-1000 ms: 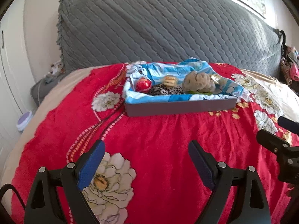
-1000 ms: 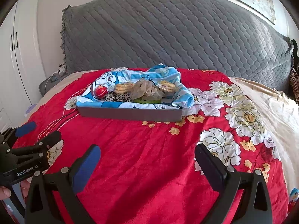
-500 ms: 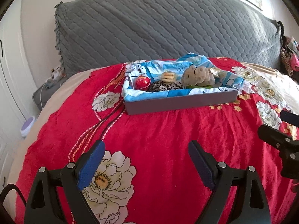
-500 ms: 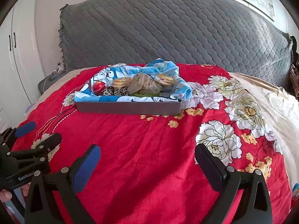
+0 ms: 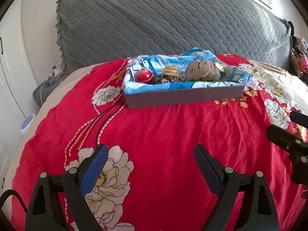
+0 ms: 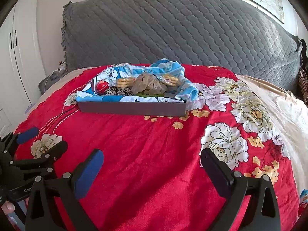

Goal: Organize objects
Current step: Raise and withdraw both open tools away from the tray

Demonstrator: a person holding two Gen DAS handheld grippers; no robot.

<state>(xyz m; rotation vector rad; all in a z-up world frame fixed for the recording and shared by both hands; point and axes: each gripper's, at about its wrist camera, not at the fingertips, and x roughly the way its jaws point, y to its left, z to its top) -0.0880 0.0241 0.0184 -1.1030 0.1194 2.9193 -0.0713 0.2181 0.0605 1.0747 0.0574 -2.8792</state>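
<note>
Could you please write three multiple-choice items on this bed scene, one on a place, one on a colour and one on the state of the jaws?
1. Where does the grey tray sit?
A. on the red floral blanket, ahead of both grippers
B. on the floor beside the bed
C. on top of the grey headboard cushion

2. What colour is the ball in the tray?
A. green
B. red
C. black

3. How do the jaws of the left gripper and right gripper stand?
A. both shut on the blue cloth
B. the left shut on the ball, the right open
C. both open and empty

Key: 1 A, the tray rests on the blanket, in front of the cushion. 2 B, the ball shows red against the blue cartoon cloth. 3 C, only blanket shows between each pair of jaws.
</note>
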